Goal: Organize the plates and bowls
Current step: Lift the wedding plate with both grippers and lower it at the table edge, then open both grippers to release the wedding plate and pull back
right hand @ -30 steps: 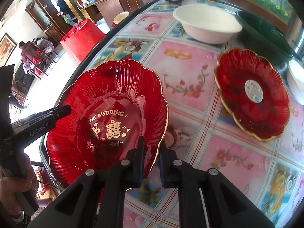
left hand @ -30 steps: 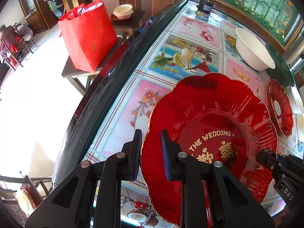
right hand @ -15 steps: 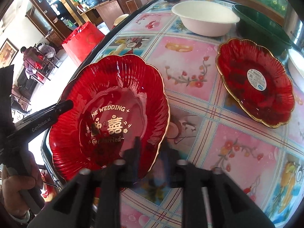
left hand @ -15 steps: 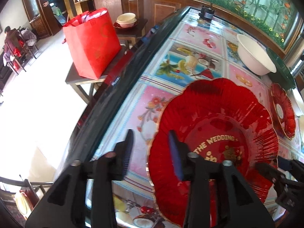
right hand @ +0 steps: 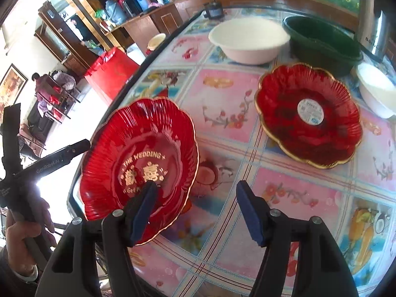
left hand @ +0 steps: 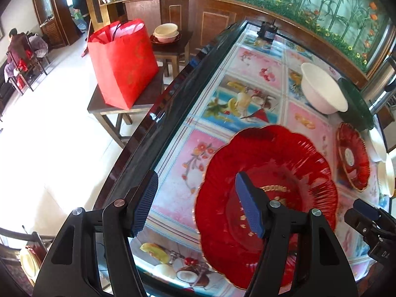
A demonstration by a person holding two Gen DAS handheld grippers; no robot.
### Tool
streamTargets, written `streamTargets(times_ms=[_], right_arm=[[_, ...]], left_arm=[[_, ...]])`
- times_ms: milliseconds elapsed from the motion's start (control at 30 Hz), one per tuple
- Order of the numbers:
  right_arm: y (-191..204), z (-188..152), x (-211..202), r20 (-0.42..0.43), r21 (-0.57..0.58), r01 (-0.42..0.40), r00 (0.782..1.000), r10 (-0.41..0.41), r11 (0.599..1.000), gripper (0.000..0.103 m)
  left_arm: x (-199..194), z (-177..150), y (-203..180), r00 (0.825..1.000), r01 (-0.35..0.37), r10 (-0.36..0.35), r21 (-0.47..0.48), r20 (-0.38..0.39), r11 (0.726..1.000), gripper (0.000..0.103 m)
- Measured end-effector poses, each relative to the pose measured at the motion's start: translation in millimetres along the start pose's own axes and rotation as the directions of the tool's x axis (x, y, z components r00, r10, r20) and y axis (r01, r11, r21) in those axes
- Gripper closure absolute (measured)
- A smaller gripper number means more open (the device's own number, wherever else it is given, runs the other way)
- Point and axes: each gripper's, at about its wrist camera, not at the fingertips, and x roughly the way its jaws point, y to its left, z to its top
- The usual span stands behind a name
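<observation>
A large red scalloped plate with gold wedding lettering (left hand: pixel 284 173) (right hand: pixel 138 153) lies on the patterned table near its left edge. My left gripper (left hand: pixel 196 204) is open, its right finger over the plate's near rim, its left finger beside it. My right gripper (right hand: pixel 194 211) is open, straddling the plate's near right rim. A second red plate with a white sticker (right hand: pixel 309 113) (left hand: pixel 352 156) lies further right. A cream bowl (right hand: pixel 247 39) (left hand: pixel 321 89) and a dark green bowl (right hand: pixel 321 42) stand at the back.
A white bowl (right hand: pixel 376 91) sits at the right edge. The table's dark rim (left hand: pixel 158 121) runs along the left. Beyond it a red bag (left hand: pixel 123 64) stands on a low wooden table, with stacked bowls (left hand: pixel 165 33) behind. A small black device (left hand: pixel 267 31) sits at the far end.
Both grippers were shut on the wedding plate's rim, then opened wide and let it go. The plate now rests on the table.
</observation>
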Motion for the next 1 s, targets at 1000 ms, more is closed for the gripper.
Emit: streamTargets(times_ms=[1000], right_arm=[[-96,23,-64,0.099,0.111,0.042,0.994,-0.053,0.993,0.033]], left_arm=[[-26,17,-138,0.991,0.133,-0.134,0.141,-0.001,0.981,0.017]])
